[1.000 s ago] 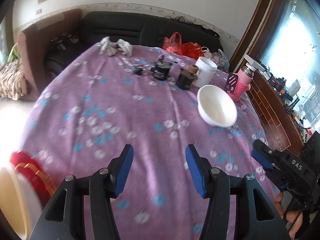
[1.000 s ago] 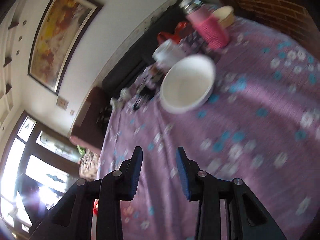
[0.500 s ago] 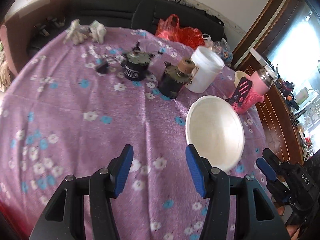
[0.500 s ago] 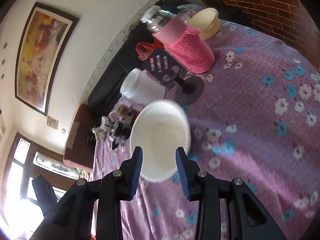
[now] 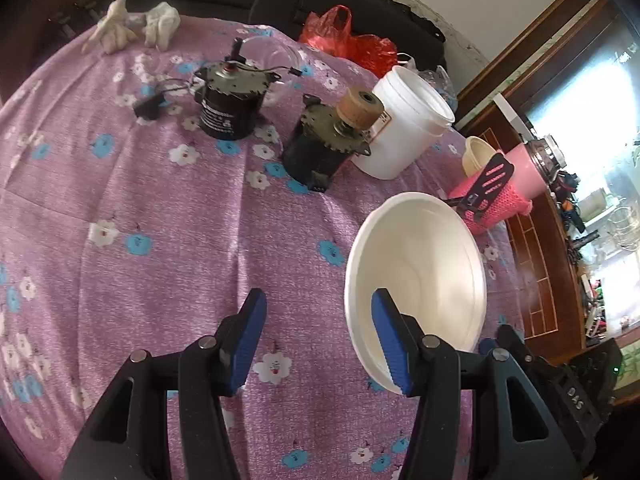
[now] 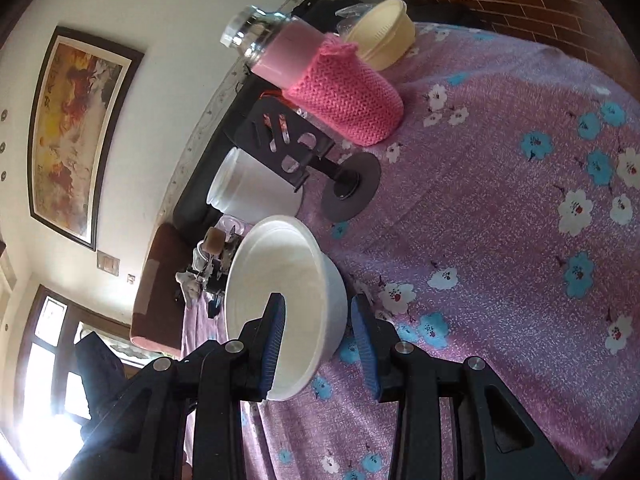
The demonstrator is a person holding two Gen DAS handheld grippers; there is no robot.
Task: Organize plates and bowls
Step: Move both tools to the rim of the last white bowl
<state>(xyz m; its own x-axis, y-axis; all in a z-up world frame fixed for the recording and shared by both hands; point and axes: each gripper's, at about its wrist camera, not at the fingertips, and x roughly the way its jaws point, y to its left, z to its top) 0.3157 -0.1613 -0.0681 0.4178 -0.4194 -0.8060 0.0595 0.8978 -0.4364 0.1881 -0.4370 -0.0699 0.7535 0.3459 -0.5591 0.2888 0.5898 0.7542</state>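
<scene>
White bowl (image 6: 280, 280) sits empty on the purple floral worktop (image 5: 160, 240), near the white tub (image 5: 404, 128) and pink knitted bottle (image 6: 344, 96). Over the last second both grippers have closed in on it: right gripper (image 6: 318, 340) now straddles the near rim, jaws apart and not pressing, nothing held. Left gripper (image 5: 320, 340) is also apart with one finger over the rim, so a grasp looks imminent but not made.

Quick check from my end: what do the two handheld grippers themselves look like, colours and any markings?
Both match: the left gripper and the right gripper have black plastic frames with triangular cut-outs, silver round bolt heads at the pivots, and two fingers faced with ribbed blue pads. White "DAS" lettering shows on the right gripper's body in the left wrist view. No cables or sleeves visible.
</scene>
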